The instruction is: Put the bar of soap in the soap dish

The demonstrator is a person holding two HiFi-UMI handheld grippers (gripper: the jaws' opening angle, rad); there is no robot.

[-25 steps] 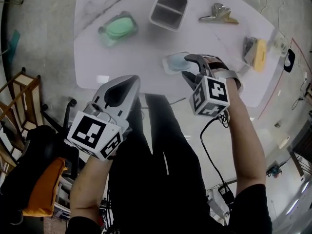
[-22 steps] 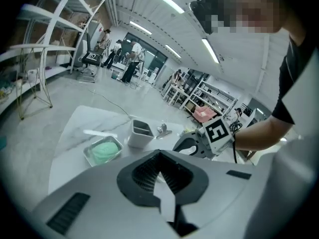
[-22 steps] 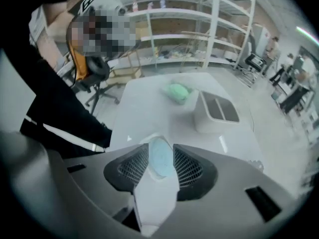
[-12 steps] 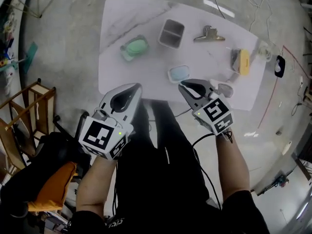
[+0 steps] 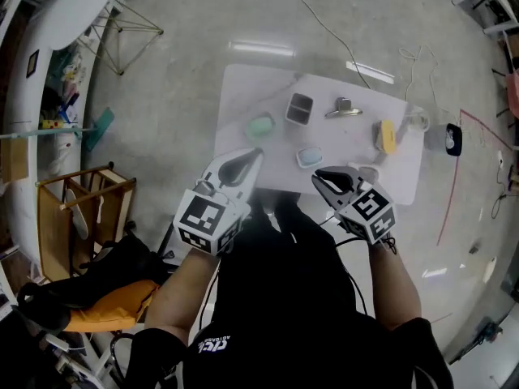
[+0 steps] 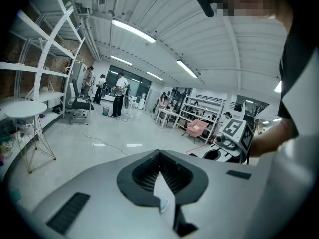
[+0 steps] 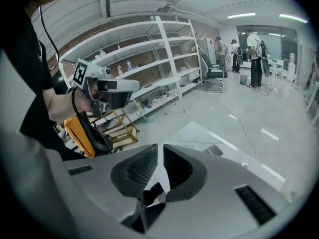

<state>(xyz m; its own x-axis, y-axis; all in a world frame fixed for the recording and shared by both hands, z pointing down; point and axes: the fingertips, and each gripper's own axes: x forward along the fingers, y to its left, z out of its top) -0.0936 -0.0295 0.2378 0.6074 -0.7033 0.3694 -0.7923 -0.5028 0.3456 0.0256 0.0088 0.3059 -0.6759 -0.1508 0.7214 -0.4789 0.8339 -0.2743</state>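
Observation:
Far below me a white table (image 5: 243, 104) carries a green bar of soap (image 5: 260, 126) at its left and a pale blue dish (image 5: 309, 157) near its front edge. Both grippers hang high above the table's near edge, well apart from these. My left gripper (image 5: 253, 152) is shut and empty; in its own view the left gripper's tips (image 6: 159, 153) meet against the hall. My right gripper (image 5: 318, 175) has just been closing. Its pads (image 7: 144, 166) stand almost together with nothing between them.
The table also carries a grey two-part box (image 5: 300, 109), a metal clip (image 5: 343, 108) and a yellow object (image 5: 384, 136). A wooden rack (image 5: 77, 217) and an orange bag (image 5: 105, 314) stand on the floor to the left. A cable (image 5: 324, 27) runs behind the table.
Both grippers have risen away from the table, which now looks small and far below. The right gripper's jaws, open beside the blue dish a second ago, have closed on nothing.

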